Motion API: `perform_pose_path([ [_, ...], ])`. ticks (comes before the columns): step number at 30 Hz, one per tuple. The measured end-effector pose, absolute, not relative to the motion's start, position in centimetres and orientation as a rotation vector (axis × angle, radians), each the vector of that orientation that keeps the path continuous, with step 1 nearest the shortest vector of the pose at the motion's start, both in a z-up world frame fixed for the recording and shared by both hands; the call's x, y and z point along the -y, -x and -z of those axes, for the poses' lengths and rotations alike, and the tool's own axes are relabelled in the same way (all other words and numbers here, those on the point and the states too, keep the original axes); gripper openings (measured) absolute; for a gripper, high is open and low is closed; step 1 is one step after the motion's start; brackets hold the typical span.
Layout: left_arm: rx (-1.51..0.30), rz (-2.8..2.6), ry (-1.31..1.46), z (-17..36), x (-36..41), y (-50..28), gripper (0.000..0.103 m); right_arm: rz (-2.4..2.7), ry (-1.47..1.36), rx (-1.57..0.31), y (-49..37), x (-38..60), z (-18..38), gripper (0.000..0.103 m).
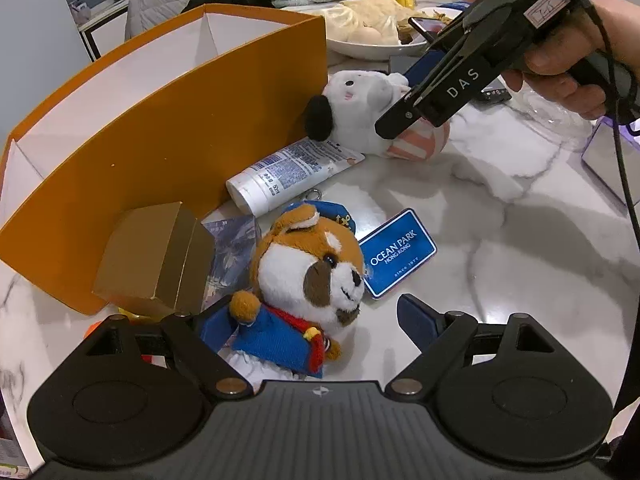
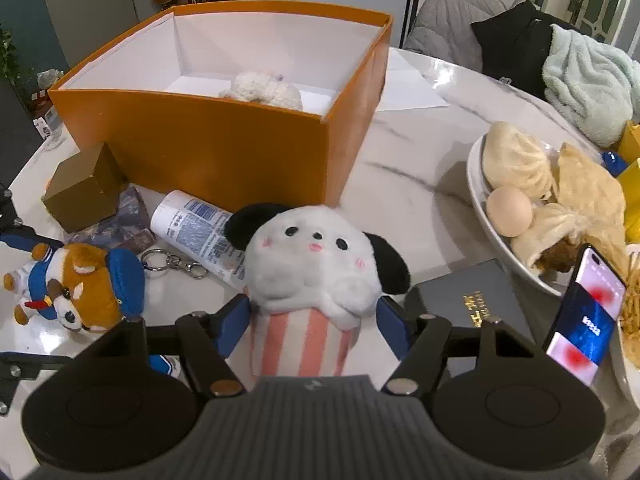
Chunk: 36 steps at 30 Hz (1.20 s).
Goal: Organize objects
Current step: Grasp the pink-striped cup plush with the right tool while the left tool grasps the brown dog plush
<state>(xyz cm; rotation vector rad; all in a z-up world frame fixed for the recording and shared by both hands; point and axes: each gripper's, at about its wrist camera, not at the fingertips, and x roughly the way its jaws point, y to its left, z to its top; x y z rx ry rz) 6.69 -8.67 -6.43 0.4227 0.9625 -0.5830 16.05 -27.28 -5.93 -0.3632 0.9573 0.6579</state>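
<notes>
Right up against the right wrist camera, the right gripper (image 2: pixel 312 320) has its blue fingers (image 2: pixel 232 320) on either side of the white dog plush (image 2: pixel 316 264), down at its pink-and-white striped base. The pads look snug against the stripes, though it's hard to say how firmly they press. That plush sits on the marble table (image 2: pixel 408 200), just in front of the orange box (image 2: pixel 224 148), touching a white lotion tube (image 2: pixel 196 226) lying on its side. Inside the box there's already a fluffy cream-coloured toy (image 2: pixel 264 90).

Over on the other side, the left gripper (image 1: pixel 316 320) has its jaws wide apart around the corgi plush (image 1: pixel 308 276) in the blue sailor outfit, with a clear gap on the one side, so nothing is gripped. The corgi lies on the table near the box's corner, next to a gold box (image 1: pixel 156 260) and a blue Ocean Park tag (image 1: pixel 396 254). A hand (image 1: pixel 568 60) holds the right gripper's handle.
</notes>
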Motion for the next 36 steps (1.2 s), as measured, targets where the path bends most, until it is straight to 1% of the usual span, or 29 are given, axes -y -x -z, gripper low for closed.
perform_pose_path([
  [6, -0.968, 0.572, -0.445, 6.8, 9.1, -7.1, 0.091, -0.654, 0.35, -0.959, -16.1, 26.9, 6.2, 0.071],
  [11, -0.972, 0.556, -0.459, 7.2, 9.5, -7.3, 0.087, -0.635, 0.381, -0.943, -15.9, 26.3, 6.7, 0.072],
  [13, -0.952, 0.536, -0.527, 7.4, 10.0, -7.0, 0.079, -0.629, 0.39, -0.94, -15.9, 26.2, 6.8, 0.071],
  [18, -0.942, 0.526, -0.557, 7.4, 10.5, -6.8, 0.077, -0.62, 0.422, -0.927, -15.6, 25.8, 7.0, 0.071],
  [22, -0.936, 0.533, -0.562, 7.1, 10.5, -6.5, 0.071, -0.614, 0.462, -0.911, -15.2, 25.5, 7.4, 0.072],
  [25, -0.932, 0.548, -0.563, 7.0, 10.4, -6.2, 0.068, -0.612, 0.481, -0.903, -15.0, 25.5, 7.5, 0.071],
  [28, -0.931, 0.566, -0.561, 6.9, 10.3, -5.9, 0.067, -0.617, 0.499, -0.904, -14.8, 25.5, 7.3, 0.068],
  [36, -0.915, 0.557, -0.544, 6.1, 9.9, -6.3, 0.067, -0.631, 0.521, -0.912, -14.4, 25.5, 7.1, 0.067],
])
